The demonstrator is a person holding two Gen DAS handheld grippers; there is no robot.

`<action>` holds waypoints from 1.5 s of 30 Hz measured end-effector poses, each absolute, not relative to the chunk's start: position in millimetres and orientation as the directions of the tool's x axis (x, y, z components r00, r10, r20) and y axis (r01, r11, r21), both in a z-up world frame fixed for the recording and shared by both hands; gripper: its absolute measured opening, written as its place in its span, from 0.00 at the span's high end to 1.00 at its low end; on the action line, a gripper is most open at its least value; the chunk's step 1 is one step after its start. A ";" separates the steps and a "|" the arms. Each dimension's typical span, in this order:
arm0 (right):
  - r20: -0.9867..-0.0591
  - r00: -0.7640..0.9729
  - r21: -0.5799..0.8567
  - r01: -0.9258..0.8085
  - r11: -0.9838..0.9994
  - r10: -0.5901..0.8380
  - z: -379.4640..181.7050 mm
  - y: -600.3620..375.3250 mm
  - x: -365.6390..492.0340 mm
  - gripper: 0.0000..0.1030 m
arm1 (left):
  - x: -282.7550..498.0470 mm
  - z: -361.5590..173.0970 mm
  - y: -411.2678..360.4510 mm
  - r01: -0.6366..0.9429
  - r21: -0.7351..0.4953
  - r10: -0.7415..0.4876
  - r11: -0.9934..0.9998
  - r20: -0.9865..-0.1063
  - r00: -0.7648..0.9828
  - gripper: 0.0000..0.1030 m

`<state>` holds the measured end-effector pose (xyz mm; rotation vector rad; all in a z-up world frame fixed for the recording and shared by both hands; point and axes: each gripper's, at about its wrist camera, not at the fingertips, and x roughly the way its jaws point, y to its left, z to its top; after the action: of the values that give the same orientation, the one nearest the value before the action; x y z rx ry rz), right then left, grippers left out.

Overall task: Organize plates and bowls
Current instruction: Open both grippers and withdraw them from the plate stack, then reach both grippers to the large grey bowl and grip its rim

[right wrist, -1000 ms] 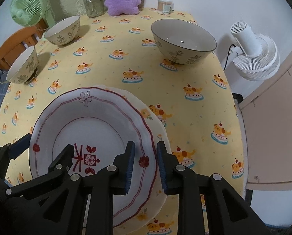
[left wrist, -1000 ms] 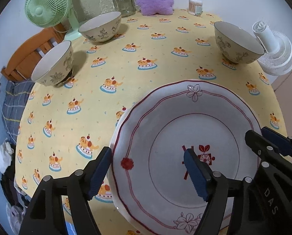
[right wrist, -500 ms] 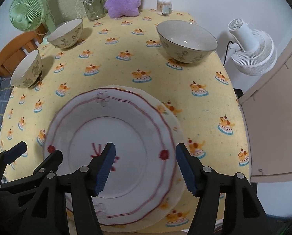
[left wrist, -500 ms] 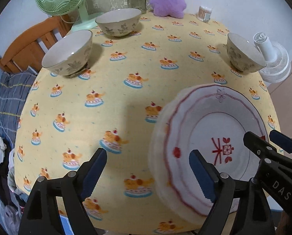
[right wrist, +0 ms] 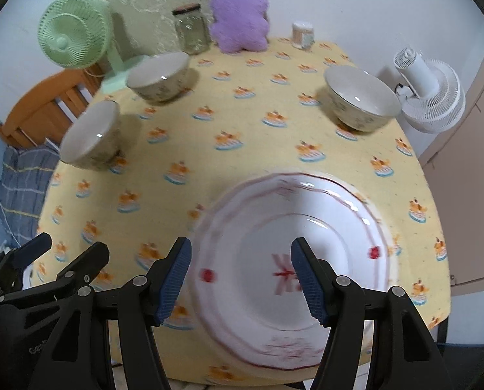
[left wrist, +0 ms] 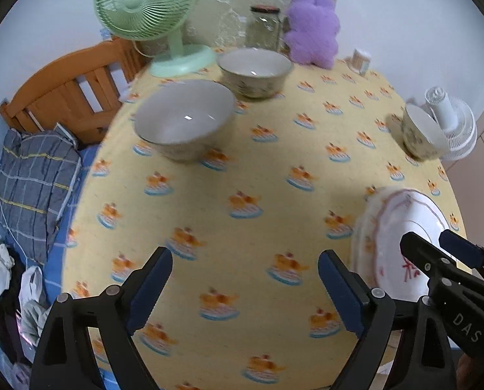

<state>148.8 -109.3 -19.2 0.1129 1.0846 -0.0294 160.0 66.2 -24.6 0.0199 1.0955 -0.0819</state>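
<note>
A stack of white plates with red rims (right wrist: pixel 274 221) lies on the yellow tablecloth (right wrist: pixel 242 123) near the front edge. My right gripper (right wrist: pixel 242 245) hovers open above its left half and touches nothing. My left gripper (left wrist: pixel 245 260) is over bare cloth to the left of the plates (left wrist: pixel 391 227); its jaws are opening with nothing between them. Three patterned bowls stand apart: a near left bowl (left wrist: pixel 183 120), a far bowl (left wrist: pixel 255 71) and a right bowl (right wrist: pixel 360 100).
At the table's back stand a green fan (left wrist: pixel 144 3), a glass jar (left wrist: pixel 264 29), a purple plush toy (left wrist: pixel 313 29) and a small container (left wrist: pixel 360 60). A white fan (right wrist: pixel 430 97) is beyond the right edge. A wooden headboard (left wrist: pixel 66 91) and bedding lie to the left.
The right gripper let go of the plate rim, opened and rose. The left gripper widened and moved left off the plates to bare cloth. The plates stay on the table.
</note>
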 end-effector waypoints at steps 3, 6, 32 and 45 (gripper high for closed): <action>-0.865 0.500 0.082 0.078 0.994 0.032 -11.3 -87.5 152.0 0.35 | 167.5 -19.4 88.9 0.077 -0.029 -0.061 0.997 -0.881 0.469 0.10; -0.853 0.519 0.102 0.063 0.993 0.055 -8.3 -69.5 158.7 0.35 | 176.4 -16.5 105.6 0.083 -0.028 -0.065 0.996 -0.872 0.484 0.10; -0.819 0.561 0.167 0.030 0.985 0.122 -3.0 8.3 316.3 0.35 | 311.7 -21.7 154.7 -0.005 0.035 0.032 0.999 -0.835 0.549 0.24; -0.863 0.483 0.164 -0.009 0.986 0.147 -39.6 38.0 351.5 0.65 | 336.8 -54.4 153.9 0.006 0.023 0.017 1.000 -0.876 0.481 0.61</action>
<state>351.5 38.0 -39.6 0.1436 1.0636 0.0956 336.8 153.9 -54.4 0.0238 1.0686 0.0068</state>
